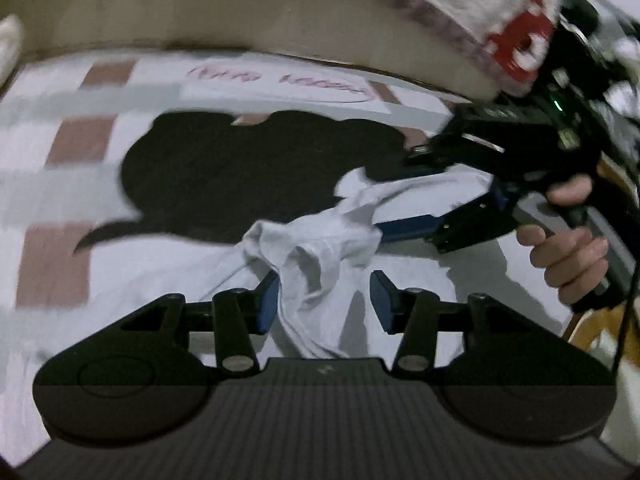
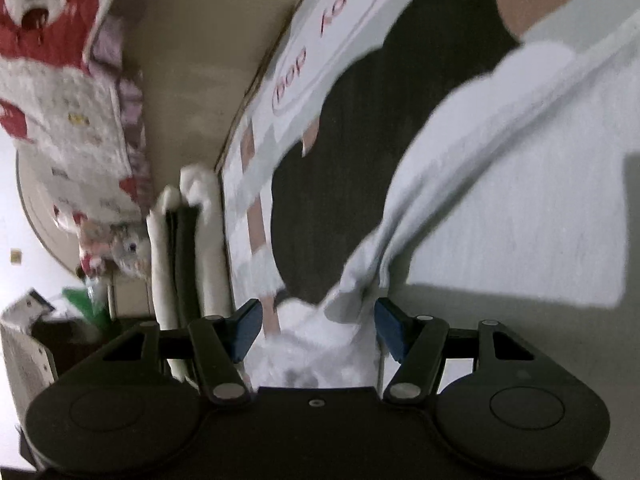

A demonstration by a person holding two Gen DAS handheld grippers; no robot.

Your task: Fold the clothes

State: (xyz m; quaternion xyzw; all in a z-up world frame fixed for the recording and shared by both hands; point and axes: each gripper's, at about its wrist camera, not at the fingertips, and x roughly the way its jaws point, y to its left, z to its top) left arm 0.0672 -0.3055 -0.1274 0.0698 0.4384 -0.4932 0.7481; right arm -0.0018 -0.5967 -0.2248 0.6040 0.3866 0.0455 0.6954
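Clothes here means one white garment (image 1: 320,248), bunched on the patterned bedspread (image 1: 60,152) beside a dark blotch (image 1: 240,176). From my left gripper (image 1: 324,300), fingers parted wide, a twisted fold runs between them without being pinched. At two o'clock a hand (image 1: 568,256) carries my right gripper (image 1: 404,232); in its own view the fingers also stand wide, with cloth bunched between them. I judge the fabric light, limp and prone to slipping, so I would pinch seams or hem corners rather than the loose middle.
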